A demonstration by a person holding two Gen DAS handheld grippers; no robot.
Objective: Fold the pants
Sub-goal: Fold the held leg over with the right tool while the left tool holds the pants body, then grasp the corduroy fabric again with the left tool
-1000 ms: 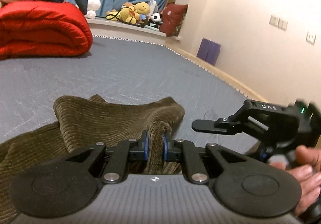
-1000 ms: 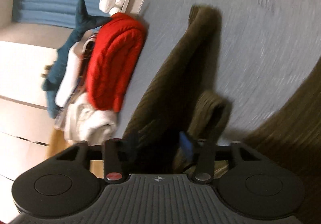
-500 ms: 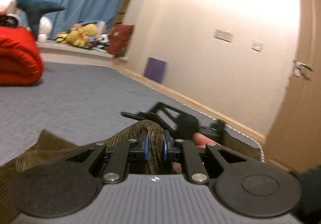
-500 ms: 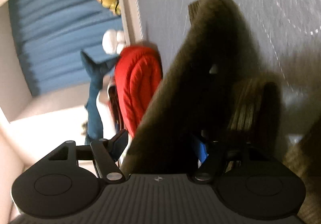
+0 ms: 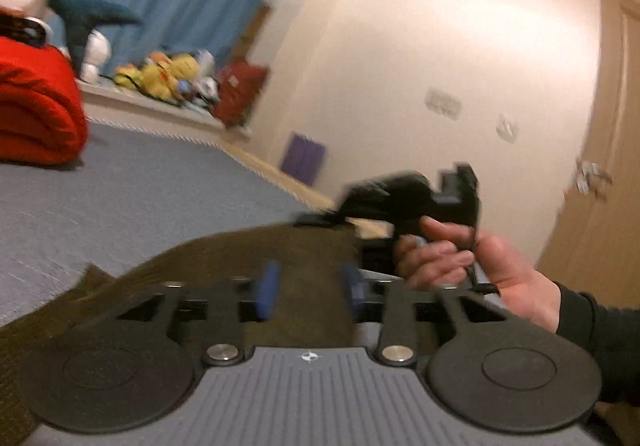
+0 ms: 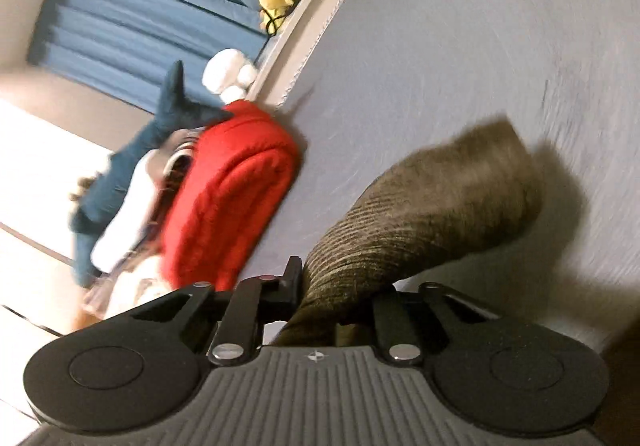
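Observation:
The olive-brown corduroy pants (image 5: 224, 262) lie on the grey bed cover (image 5: 120, 198). My left gripper (image 5: 308, 290) is open, its blue pads apart with the pants fabric just below and between them. In the left wrist view my right gripper (image 5: 320, 220) is held by a bare hand (image 5: 472, 266) at the pants' right edge. In the right wrist view the right gripper (image 6: 340, 298) has a roll of pants fabric (image 6: 432, 214) between its fingers; the right finger is hidden by cloth.
A folded red quilt (image 5: 36, 106) sits at the far left of the bed, with a blue plush shark (image 5: 76, 6) on it. Plush toys (image 5: 168, 74) line the sill under the blue curtain. The wall and a door (image 5: 600, 166) stand right.
My left gripper has opened and let go of the pants fold it was pinching. The right gripper has narrowed onto the fabric and both views have swung; the frames are blurred.

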